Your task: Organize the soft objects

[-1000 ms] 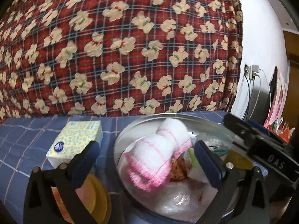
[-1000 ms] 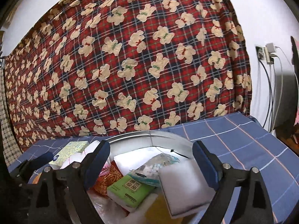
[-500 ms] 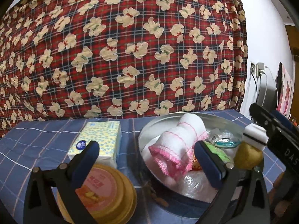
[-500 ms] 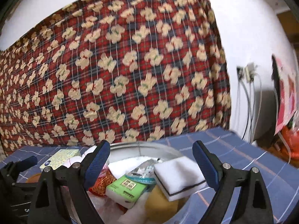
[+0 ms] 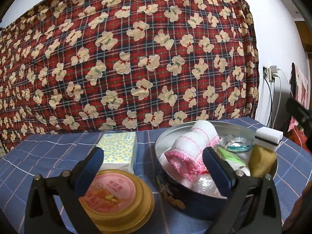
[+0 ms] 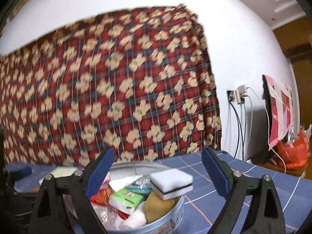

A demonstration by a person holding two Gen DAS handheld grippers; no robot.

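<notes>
- soft objects are sitting heaped in a round metal tin [image 5: 195, 202] on a blue checked tablecloth [image 5: 39, 156], with a rolled white towel with pink trim [image 5: 193, 148] leaning against the tin's far left wall.
- a white sponge with a dark stripe [image 6: 171, 183] is resting on top of a yellow sponge [image 6: 158, 208] at the tin's right edge, above the rim.
- a green-and-white packet [image 6: 126, 198] and crinkled plastic wrappers are lying between the towel and the sponges.
- the left gripper [image 5: 150, 167] is hovering with its blue-padded fingers spread wide apart and nothing between them, near the tin's left side.
- the right gripper [image 6: 156, 167] is hanging above the tin, its fingers also wide apart and empty; its view is blurred.
- a yellow dotted tissue pack [image 5: 119, 152] is lying just left of the tin, with a gold round container with a pink lid [image 5: 115, 197] in front of it.
- a red plaid cloth with bear prints [image 5: 136, 48] is hanging behind the table.
</notes>
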